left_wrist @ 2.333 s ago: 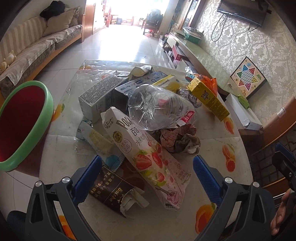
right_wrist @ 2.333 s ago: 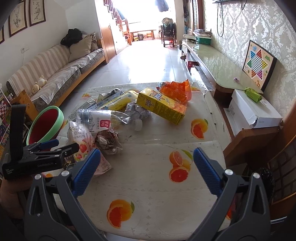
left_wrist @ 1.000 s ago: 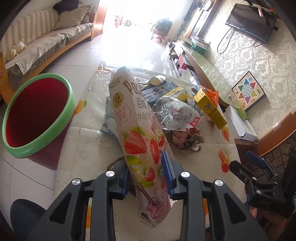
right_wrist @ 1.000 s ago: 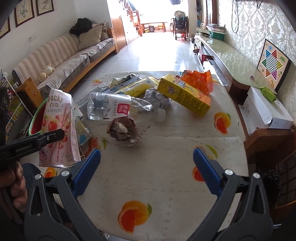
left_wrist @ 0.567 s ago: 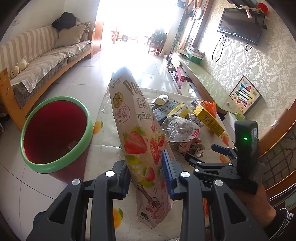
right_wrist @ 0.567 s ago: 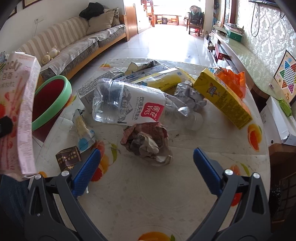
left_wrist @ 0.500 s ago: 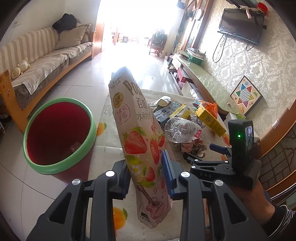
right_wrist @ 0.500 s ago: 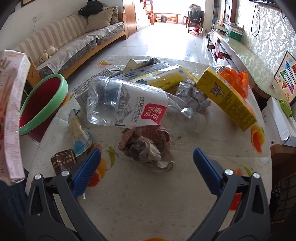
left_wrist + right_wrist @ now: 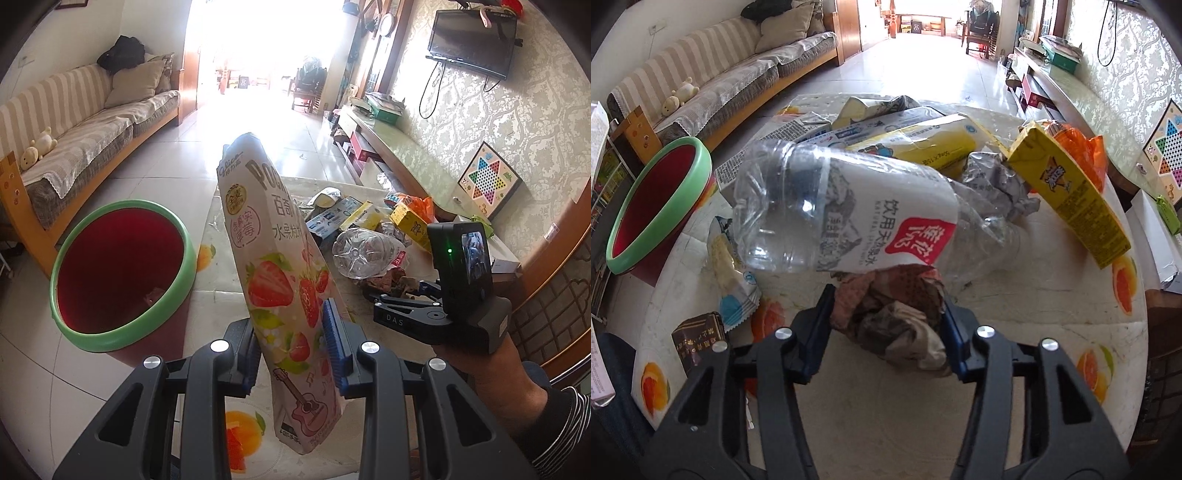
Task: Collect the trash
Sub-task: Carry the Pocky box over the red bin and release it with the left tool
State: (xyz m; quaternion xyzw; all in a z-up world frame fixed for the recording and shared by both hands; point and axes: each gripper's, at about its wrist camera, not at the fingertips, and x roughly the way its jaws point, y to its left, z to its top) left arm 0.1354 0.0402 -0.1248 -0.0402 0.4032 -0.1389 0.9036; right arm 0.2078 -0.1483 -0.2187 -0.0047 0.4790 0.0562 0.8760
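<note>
My left gripper (image 9: 293,349) is shut on a pink strawberry Pocky box (image 9: 280,273) and holds it upright above the table's near edge, right of the red bin with a green rim (image 9: 118,273). My right gripper (image 9: 886,332) is shut on a crumpled brown paper wad (image 9: 894,314) resting on the table (image 9: 1015,332). Just beyond the wad lies a crushed clear water bottle (image 9: 846,214). The right gripper also shows in the left wrist view (image 9: 406,295).
On the table lie a yellow carton (image 9: 1071,195), an orange bag (image 9: 1082,155), flattened yellow and white boxes (image 9: 923,144), grey crumpled paper (image 9: 997,184), a blue snack wrapper (image 9: 735,291) and a brown pack (image 9: 698,339). The bin (image 9: 653,206) stands left of the table.
My right gripper moved forward over the brown paper wad and closed on it. My left gripper keeps hold of the Pocky box, now raised near the bin.
</note>
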